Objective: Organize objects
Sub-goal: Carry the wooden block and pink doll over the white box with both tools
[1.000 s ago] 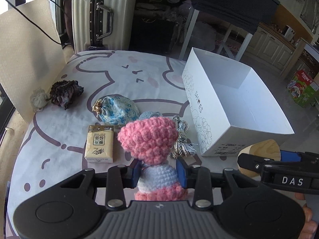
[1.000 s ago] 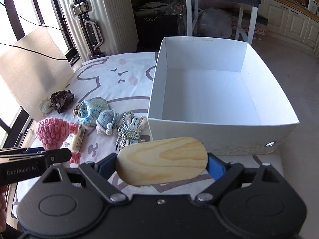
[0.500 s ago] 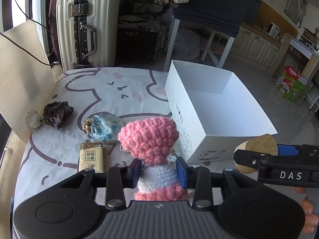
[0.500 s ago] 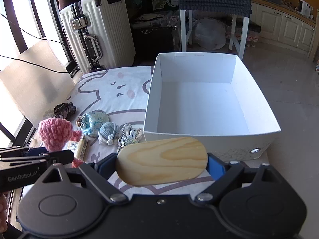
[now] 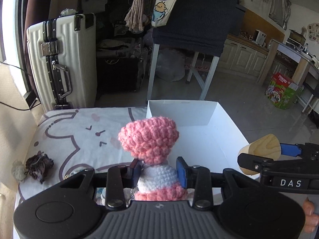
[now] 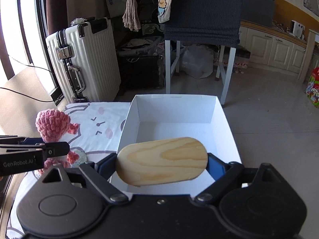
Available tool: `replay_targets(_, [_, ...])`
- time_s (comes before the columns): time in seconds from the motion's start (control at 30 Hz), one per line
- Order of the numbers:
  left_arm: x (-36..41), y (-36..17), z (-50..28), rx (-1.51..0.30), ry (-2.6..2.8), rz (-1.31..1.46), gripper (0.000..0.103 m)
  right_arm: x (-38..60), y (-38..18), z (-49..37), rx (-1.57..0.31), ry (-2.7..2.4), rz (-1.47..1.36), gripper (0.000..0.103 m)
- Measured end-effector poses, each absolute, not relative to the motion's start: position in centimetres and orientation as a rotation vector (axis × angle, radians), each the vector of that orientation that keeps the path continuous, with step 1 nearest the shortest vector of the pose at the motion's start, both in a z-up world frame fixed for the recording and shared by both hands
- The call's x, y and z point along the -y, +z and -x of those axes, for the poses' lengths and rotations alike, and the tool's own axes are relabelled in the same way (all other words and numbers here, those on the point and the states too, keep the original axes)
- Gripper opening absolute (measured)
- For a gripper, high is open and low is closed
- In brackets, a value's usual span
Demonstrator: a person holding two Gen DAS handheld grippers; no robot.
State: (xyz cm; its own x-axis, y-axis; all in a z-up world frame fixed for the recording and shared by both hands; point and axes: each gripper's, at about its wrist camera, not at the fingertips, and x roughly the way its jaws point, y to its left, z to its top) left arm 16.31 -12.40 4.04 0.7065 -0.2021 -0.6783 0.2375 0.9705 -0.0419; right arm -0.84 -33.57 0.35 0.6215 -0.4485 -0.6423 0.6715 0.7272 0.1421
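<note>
Claws have risen: left claw (image 5: pixel 158 172) clamped on doll (image 5: pixel 148 139), right claw (image 6: pixel 161 162) clamping wood (image 6: pixel 161 160) over box (image 6: pixel 229 133), drop looks near.

Bright daylight pours through the window (image 6: pixel 12 29) on the left, beside a dark curtain (image 6: pixel 53 8). A white ribbed suitcase (image 5: pixel 63 59) with black trim stands upright on the grey tiled floor (image 5: pixel 239 91). Next to it sits a white-legged table (image 6: pixel 199 59) draped in dark knitted cloth, with a clear plastic bag (image 6: pixel 195 61) beneath it. A rope tassel (image 5: pixel 135 14) and a duck-print cloth bag (image 5: pixel 163 4) hang above. Cream kitchen cabinets (image 6: pixel 275 47) line the orange-topped wall on the right, and a red-and-green carton (image 5: pixel 281 91) rests on the floor.
</note>
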Motion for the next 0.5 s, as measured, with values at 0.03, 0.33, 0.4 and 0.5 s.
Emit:
replay_targets(0.03, [12.9,4.2,-16.9,-0.741,-0.249,-0.053,0.039,34.3,0.6,0.8,-0.612,-0.672,-0.387,0.093])
replay_targets(0.33, [17.2,3.6,-24.0,-0.788,-0.281,-0.031,0.039,42.1,0.2,-0.6,-0.616,-0.741,-0.428,0.093])
replay_targets(0.4, [18.1,3.0,-25.3,-0.806,-0.279,-0.039,0.039,43.5,-0.5,-1.1,-0.634,-0.752,-0.435,0.093])
replay_targets(0.5, [19.5,1.7,-27.0,-0.836,-0.276,-0.048,0.039,45.2,-1.9,-1.5,-0.659,-0.76,-0.453,0.093])
